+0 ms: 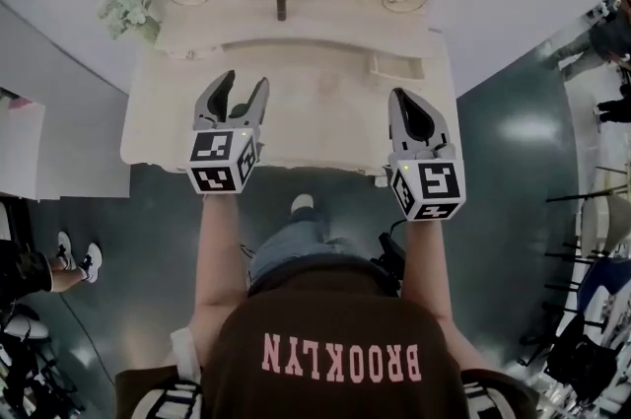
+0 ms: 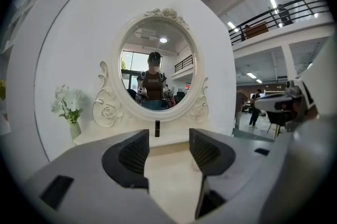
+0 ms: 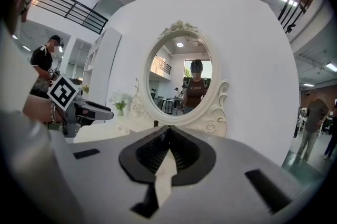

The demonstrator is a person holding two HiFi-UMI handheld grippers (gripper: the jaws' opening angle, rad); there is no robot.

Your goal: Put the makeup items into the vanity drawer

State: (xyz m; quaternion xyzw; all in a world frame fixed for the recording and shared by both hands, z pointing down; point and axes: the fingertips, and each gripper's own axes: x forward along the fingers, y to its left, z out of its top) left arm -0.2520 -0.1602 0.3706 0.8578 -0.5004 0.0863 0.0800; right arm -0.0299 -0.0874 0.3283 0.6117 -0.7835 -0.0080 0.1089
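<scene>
Closest to the head camera, the person's brown shirt (image 1: 340,358) is showing BROOKLYN in pink letters, reading upside down from up there. That's the only writing I'm managing to read, since the same print reflected in the mirror (image 2: 156,70) is coming out too small. Both grippers are hovering over the front edge of the cream vanity (image 1: 315,126). The left gripper (image 1: 245,82) is hanging with its jaws spread wide, with nothing but bare tabletop showing between them. The right gripper (image 1: 404,97) is sitting with its jaws pinched together at the tips, nothing caught in them. A small dark makeup tube (image 1: 281,8) is standing upright on the raised shelf right under the mirror, upper middle of the frame, well apart from both grippers. White flowers (image 1: 128,3) are sitting at the shelf's left end. Only the head view is giving the dark teal floor (image 1: 493,240) and a shoe (image 1: 302,203). The gripper views are adding a balcony railing (image 2: 284,12) at upper right and a bystander (image 3: 313,128) at far right.
</scene>
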